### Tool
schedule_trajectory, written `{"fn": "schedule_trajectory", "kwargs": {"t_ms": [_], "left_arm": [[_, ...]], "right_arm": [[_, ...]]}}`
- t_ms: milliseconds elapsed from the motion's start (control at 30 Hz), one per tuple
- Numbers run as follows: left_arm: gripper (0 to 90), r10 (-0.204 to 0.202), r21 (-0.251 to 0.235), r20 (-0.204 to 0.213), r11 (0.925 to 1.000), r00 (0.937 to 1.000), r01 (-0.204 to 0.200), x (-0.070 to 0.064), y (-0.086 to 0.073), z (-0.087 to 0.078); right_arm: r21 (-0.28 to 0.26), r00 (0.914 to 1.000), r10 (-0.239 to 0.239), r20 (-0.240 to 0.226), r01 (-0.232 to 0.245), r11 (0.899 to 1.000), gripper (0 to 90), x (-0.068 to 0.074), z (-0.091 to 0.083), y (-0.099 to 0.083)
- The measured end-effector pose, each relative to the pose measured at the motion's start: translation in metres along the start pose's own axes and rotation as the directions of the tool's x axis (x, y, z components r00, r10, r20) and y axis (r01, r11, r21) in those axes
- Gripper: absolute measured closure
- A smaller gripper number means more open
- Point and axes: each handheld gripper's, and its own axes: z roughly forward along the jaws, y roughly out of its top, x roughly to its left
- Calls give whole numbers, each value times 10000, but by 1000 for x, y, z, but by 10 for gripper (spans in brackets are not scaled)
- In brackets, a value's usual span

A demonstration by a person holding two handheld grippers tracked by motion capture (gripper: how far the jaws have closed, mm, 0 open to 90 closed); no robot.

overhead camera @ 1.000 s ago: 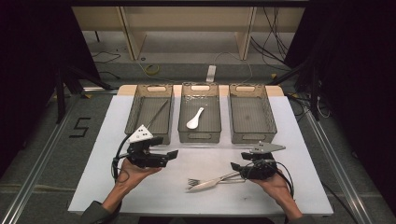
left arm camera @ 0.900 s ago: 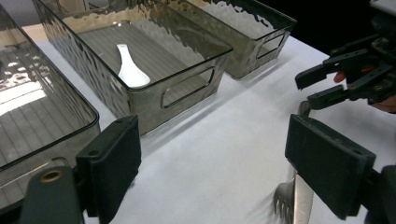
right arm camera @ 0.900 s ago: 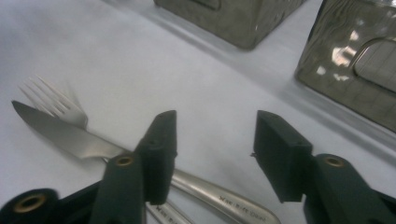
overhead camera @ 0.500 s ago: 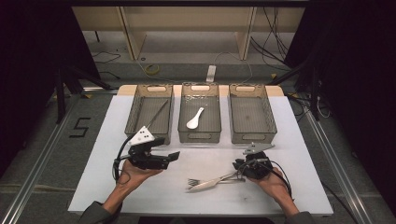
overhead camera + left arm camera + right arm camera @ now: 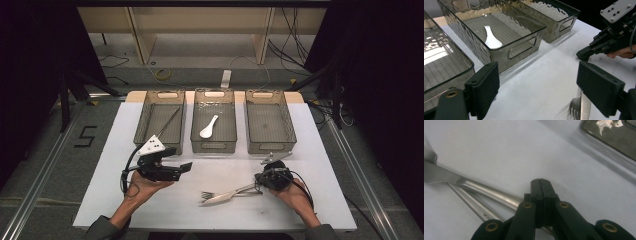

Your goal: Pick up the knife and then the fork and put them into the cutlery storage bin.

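Lying on the white table (image 5: 310, 150), fork (image 5: 212, 195) and knife (image 5: 227, 196) are seen side by side, just beside right gripper (image 5: 261, 181), handle ends at its tips. Long axes run left-right; fork tines point toward person's left. Right gripper's jaws are pressed together, nothing seen betw. them. Left gripper (image 5: 184, 168) is held w/ jaws apart, off the cutlery.

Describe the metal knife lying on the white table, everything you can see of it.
The shiny silver metal knife lies flat on the white table, near its front edge, blade toward the left tool. It looks like plain polished steel, one piece, with a rounded handle. It rests against a silver metal fork whose tines show beside the blade. The right tool, jaws together, sits over the handle ends; whether it grips either is unclear.
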Motion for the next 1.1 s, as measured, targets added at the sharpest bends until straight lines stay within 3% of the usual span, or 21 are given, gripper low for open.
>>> {"fn": "schedule_trajectory", "kwargs": {"t_ms": [167,367,633,1100], "left_arm": [[180,-2,51,53,10000,10000,2,0,0,1],[180,-10,57,50,10000,10000,10,0,0,1],[179,-26,41,55,10000,10000,25,0,0,0],[179,-6,57,38,10000,10000,6,0,0,0]], "right_arm": [[299,10000,30,20,-31,9995,900,3,-4,-1],[731,9994,121,-332,-96,9973,900,10,-12,-10],[820,9997,28,-233,-9,9966,900,18,-22,-20],[1163,9979,89,-640,-14,9932,900,29,-32,-34]]}}
